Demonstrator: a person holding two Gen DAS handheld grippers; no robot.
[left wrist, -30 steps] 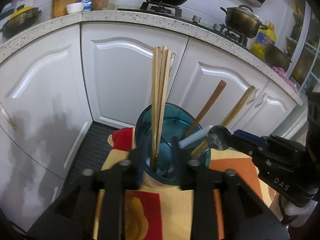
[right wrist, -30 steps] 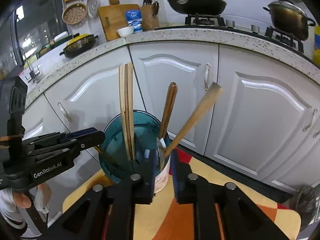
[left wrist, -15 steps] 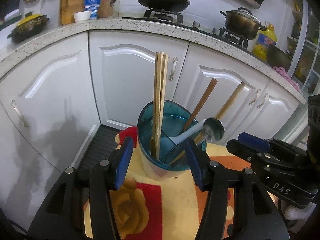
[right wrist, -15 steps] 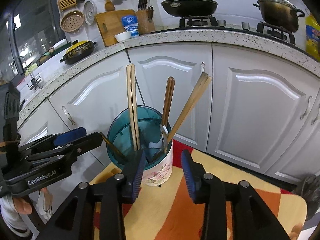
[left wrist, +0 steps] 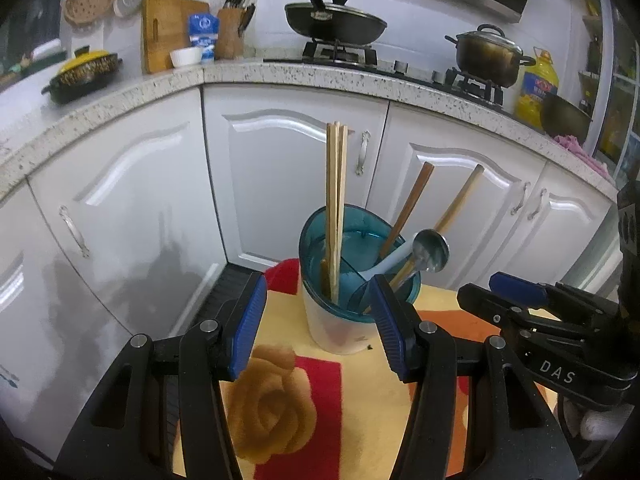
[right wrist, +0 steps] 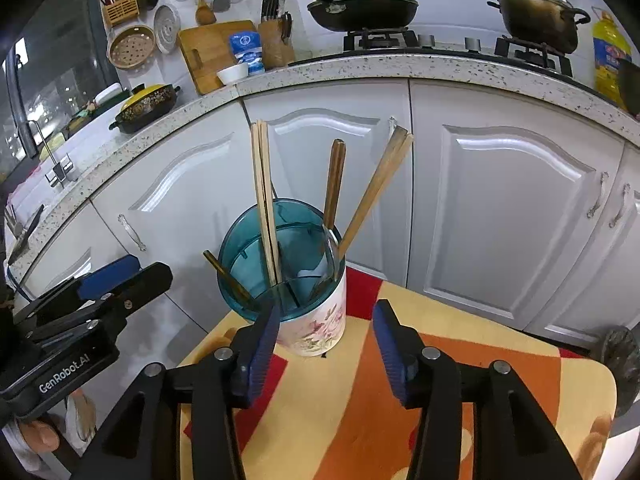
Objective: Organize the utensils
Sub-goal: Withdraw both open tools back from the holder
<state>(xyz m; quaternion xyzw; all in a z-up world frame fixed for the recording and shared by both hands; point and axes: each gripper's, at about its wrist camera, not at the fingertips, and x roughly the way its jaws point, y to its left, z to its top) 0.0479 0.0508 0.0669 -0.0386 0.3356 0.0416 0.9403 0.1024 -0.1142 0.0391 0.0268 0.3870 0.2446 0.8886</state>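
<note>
holder (left wrist: 340, 320): chopsticks (left wrist: 335, 200) upright | metal spoon (left wrist: 431, 245) leaning | wooden handles (right wrist: 334, 184)

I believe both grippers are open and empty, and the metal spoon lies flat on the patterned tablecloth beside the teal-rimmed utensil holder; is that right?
Not quite: the metal spoon stands in the teal-rimmed utensil holder, bowl upward, as the left wrist view shows. The left gripper and right gripper are indeed open and empty, their jaws having just been opening.

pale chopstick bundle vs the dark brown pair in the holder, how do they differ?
The pale chopstick bundle is light wood; the dark brown pair is much darker. The pale bundle stands taller and near upright at the middle; the dark pair leans at the right rim. Both stand in the teal holder.
</note>
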